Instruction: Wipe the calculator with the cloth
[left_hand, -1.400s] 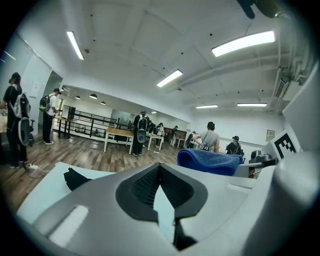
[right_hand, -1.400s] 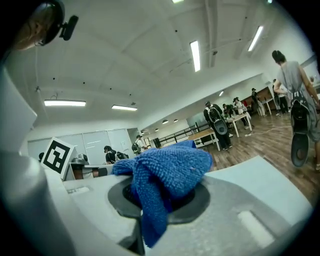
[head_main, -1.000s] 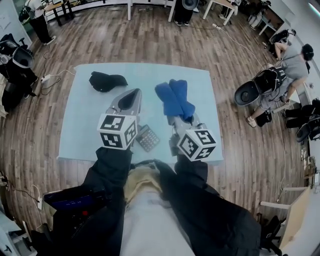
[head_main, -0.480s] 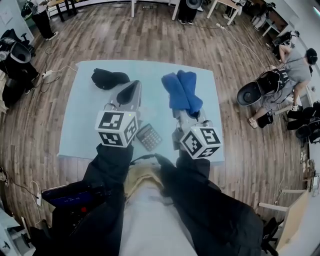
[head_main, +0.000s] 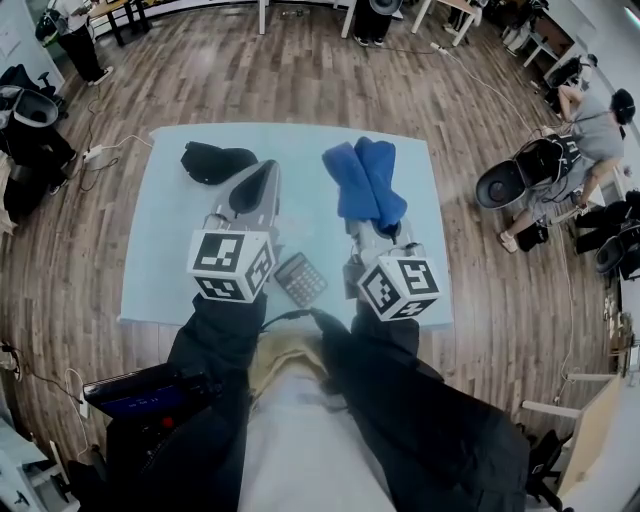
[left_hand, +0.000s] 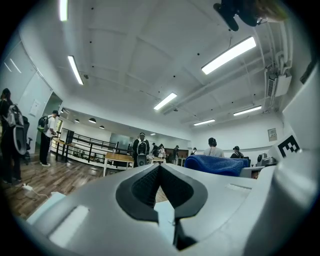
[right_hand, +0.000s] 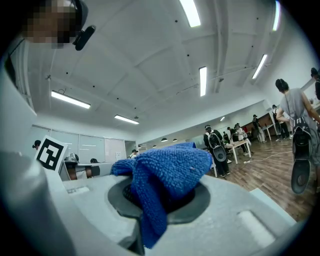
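**Cloth gripped, calculator unheld near the table edge**
The right gripper (head_main: 376, 228) is clamped on the bunched blue cloth (head_main: 365, 180). The left gripper (left_hand: 160, 169) has its jaws together on nothing. The calculator (head_main: 300, 279) lies between them by the table's (head_main: 170, 250) near edge, so a hard wipe could slide it off.

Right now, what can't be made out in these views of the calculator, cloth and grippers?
Calculator: head view, one corner behind the marker cube of the left gripper; keys too small to read.
Right gripper: right gripper view, cloth covers the jaw tips.
Black item: head view, too small to identify.
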